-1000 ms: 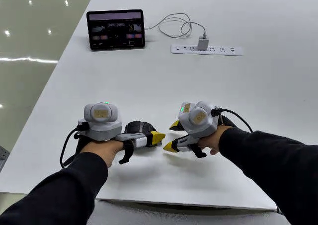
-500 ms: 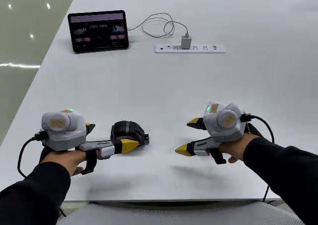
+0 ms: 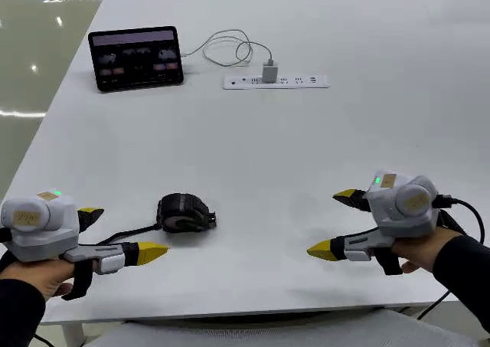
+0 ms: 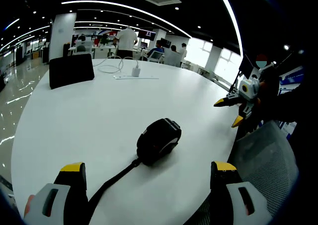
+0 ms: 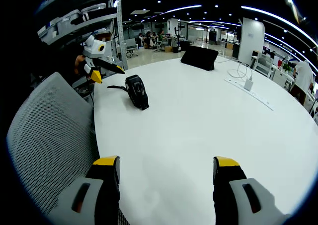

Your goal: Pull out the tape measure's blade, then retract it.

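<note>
Open-plan office or lab hall: ceiling light strips (image 4: 230, 14), storage racks (image 5: 84, 11), people (image 4: 126, 36) at far desks, glossy floor (image 3: 38, 63), white worktable (image 3: 306, 148).

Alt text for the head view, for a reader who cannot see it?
A black tape measure lies on the white table between two open, yellow-tipped grippers, neither touching it; the left gripper is nearer than the right gripper. A tablet and power strip sit farther back.
</note>
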Tool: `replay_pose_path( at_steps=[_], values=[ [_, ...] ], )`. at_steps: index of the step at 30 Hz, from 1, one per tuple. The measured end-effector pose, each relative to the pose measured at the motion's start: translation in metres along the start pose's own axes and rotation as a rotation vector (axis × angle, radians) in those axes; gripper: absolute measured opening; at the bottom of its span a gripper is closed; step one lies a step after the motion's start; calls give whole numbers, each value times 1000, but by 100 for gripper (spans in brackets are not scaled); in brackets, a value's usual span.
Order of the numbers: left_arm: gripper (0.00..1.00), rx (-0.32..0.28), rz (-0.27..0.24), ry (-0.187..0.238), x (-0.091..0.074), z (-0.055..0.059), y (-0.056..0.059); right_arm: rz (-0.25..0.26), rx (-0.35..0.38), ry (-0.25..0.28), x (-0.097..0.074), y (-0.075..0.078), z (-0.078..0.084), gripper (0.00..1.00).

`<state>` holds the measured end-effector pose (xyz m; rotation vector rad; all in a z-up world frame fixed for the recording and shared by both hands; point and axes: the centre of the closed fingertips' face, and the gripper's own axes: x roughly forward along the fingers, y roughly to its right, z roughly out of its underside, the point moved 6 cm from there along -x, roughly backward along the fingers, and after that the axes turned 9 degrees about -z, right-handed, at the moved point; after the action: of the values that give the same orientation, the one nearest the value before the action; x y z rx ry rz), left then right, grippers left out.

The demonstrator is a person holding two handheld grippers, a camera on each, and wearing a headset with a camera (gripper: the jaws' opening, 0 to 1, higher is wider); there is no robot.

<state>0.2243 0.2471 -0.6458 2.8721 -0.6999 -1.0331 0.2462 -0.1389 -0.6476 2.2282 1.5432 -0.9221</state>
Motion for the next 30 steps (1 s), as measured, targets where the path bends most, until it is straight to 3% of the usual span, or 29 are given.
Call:
replay_pose_path(
  at_steps=[5, 7, 10, 16, 24, 30],
  values=[
    [100, -3, 0, 17, -6, 1, 1, 23, 35, -7, -12, 2, 20, 80],
    [100, 26, -34, 20, -9, 2, -3, 32, 40, -4, -20, 3, 26, 84],
    [100, 9, -8, 11, -14, 5, -3, 55, 55, 12, -34, 4, 34, 90],
    [100, 32, -25, 20, -22, 0, -6, 85, 105, 39, -52, 1, 54, 100],
    [100, 2, -19, 14, -27, -1, -10, 154, 108, 34, -78, 7, 66, 100],
    [100, 19, -23, 7, -28, -1, -12, 169, 119, 20, -83, 6, 72, 100]
  ],
)
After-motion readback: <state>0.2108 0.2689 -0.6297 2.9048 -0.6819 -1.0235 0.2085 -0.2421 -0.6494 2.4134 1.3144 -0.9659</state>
